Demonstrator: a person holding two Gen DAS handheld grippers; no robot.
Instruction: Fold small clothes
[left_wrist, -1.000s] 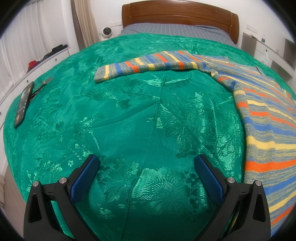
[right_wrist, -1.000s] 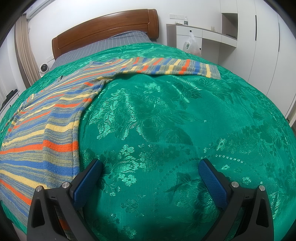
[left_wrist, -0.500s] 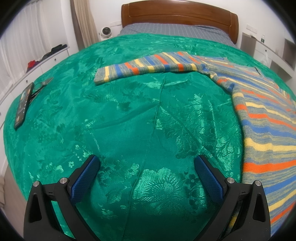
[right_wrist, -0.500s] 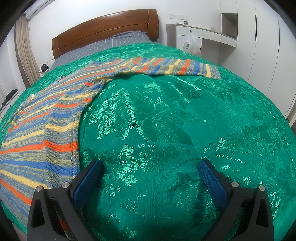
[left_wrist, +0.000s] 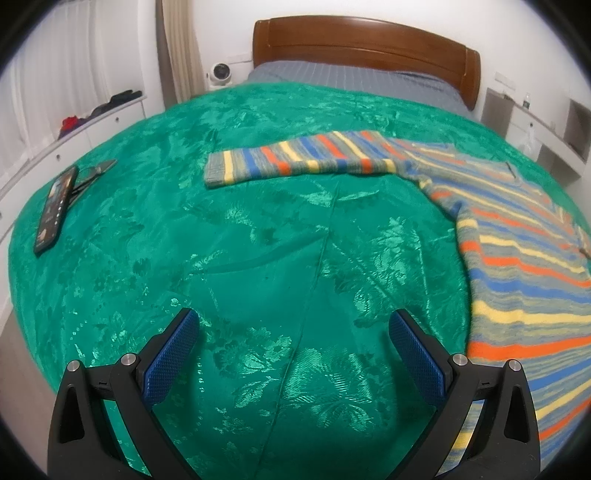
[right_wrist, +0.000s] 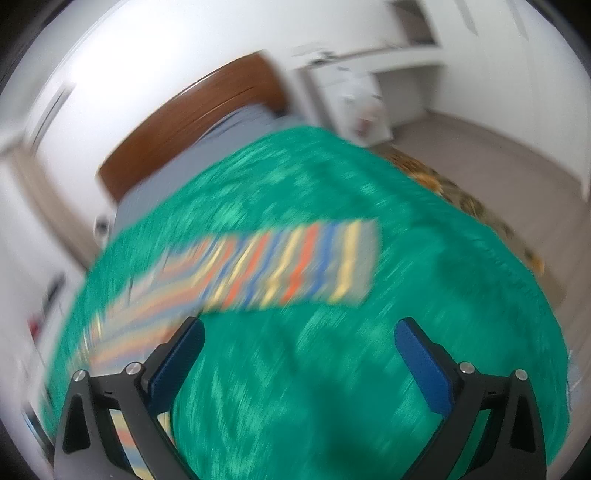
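I had just swung my right gripper (right_wrist: 299, 339) toward the far sleeve (right_wrist: 295, 262) at 12 o'clock, jaws wide, empty but starting to close, while my left gripper (left_wrist: 293, 332) hung wide and empty, the striped sweater (left_wrist: 517, 266) flat at its 2 o'clock, so folding was only beginning.

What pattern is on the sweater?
The sweater has orange, blue, yellow and grey stripes; clearest in the left wrist view.

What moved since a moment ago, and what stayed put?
The right gripper swung toward the far sleeve of the striped knit sweater, tilting its now blurred view; its fingers are closing with nothing between them. The left gripper stayed open and empty, and the sweater and black phone stayed on the green bedspread.
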